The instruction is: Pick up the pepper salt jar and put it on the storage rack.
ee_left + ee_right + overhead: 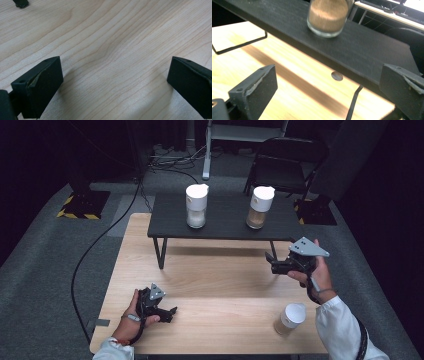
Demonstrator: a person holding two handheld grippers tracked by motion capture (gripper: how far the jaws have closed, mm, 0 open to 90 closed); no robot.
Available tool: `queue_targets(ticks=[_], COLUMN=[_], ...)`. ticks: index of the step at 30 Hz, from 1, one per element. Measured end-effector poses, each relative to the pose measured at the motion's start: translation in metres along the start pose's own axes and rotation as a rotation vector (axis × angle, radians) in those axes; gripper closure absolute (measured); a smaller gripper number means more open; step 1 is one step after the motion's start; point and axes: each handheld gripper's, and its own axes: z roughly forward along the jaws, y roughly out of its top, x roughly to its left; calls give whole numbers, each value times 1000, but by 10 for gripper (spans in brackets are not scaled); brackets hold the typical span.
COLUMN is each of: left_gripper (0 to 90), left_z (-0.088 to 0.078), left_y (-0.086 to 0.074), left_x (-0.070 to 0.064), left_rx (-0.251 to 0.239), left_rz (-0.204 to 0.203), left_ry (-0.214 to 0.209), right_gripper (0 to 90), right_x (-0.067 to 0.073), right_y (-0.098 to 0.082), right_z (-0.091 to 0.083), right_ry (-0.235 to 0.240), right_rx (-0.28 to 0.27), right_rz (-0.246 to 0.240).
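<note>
Jar of brown granules (261,207), white lid, glass body: stands upright on the right half of the black riser shelf (225,220) at the far side of the desk (210,280). In the right gripper view the same jar (327,16) sits near the shelf's (367,55) front edge, ahead of and above the jaws, apart from them.

Right claw (272,261): held above the desk just in front of the shelf's right end, pointing left and toward the shelf. Jaws spread wide in the right gripper view (329,92); nothing between them, nothing touched. The jar lies beyond and slightly left of the claw in the high view, near but not in contact.

Left claw (172,312): low over the near-left part of the desk, well apart from the shelf. Jaws wide apart in the left gripper view (115,85), bare wood grain (112,50) between them; contact with the desk cannot be told.

Second jar, white granules (196,206), white lid: upright on the left half of the shelf, well apart from the brown one.

Paper cup (290,318): on the desk's near-right corner, tilted or lying, just beside the right sleeve (345,330).
</note>
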Motion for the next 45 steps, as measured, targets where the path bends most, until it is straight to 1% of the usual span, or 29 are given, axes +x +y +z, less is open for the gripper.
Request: queue_targets(ticks=[2, 3, 7, 18, 22, 26, 28, 29, 31, 33, 34, 39, 45], left_gripper=[0, 0, 0, 0, 0, 0, 0, 0, 0, 0, 0, 0, 0], left_z=[0, 0, 0, 0, 0, 0, 0, 0, 0, 0, 0, 0, 0], left_y=[0, 0, 0, 0, 0, 0, 0, 0, 0, 0, 0, 0, 0], left_x=[0, 0, 0, 0, 0, 0, 0, 0, 0, 0, 0, 0, 0], left_rx=[0, 0, 0, 0, 0, 0, 0, 0, 0, 0, 0, 0, 0], left_rz=[0, 0, 0, 2, 2, 0, 0, 0, 0, 1, 0, 0, 2], left_ry=[0, 0, 0, 0, 0, 0, 0, 0, 0, 0, 0, 0, 0], right_gripper=[14, 14, 14, 14, 14, 15, 15, 15, 15, 15, 15, 16, 16], right_x=[-1, -1, -5, -10, -11, -14, -16, -16, -17, -18, -20, -21, -21], right_y=[-9, -9, -21, -41, -50, -62, -69, -69, -74, -78, -83, -90, -103], right_z=[-5, -5, -11, -27, -33, -40, -45, -45, -50, -53, -57, -63, -67], right_ry=[-1, -1, 2, 3, -5, -21, -35, -35, -45, -60, -67, -79, -93], right_rx=[9, 9, 28, 49, 57, 70, 81, 81, 89, 98, 101, 113, 136], right_rz=[6, 6, 16, 32, 46, 65, 68, 68, 76, 73, 89, 86, 102])
